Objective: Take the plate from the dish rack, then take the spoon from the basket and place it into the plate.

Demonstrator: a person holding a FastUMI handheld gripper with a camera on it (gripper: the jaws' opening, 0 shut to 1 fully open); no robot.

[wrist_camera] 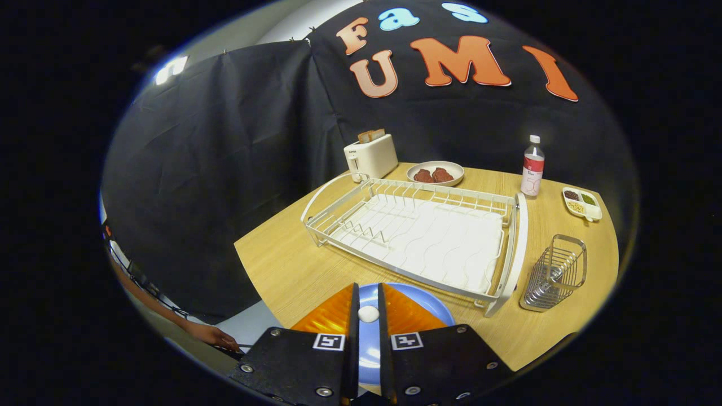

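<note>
The blue plate (420, 304) lies flat on the wooden table, right under and just beyond my fingers. My gripper (368, 293) hovers over it with the fingers close together, leaving only a narrow slit. In that slit near the tips shows a small white round spot (368, 313); whether it is a held thing or a glint on the plate is unclear. The white dish rack (510, 248) beyond the plate holds nothing. To the right of the rack stands the wire basket (555, 273) with a metallic spoon-like shape inside.
At the table's back stand a white toaster (371, 156) with bread, a bowl (435, 172) of reddish food, a bottle (532, 166) and a small sectioned dish (582, 203). A person's hand (211, 335) rests low to the left, off the table.
</note>
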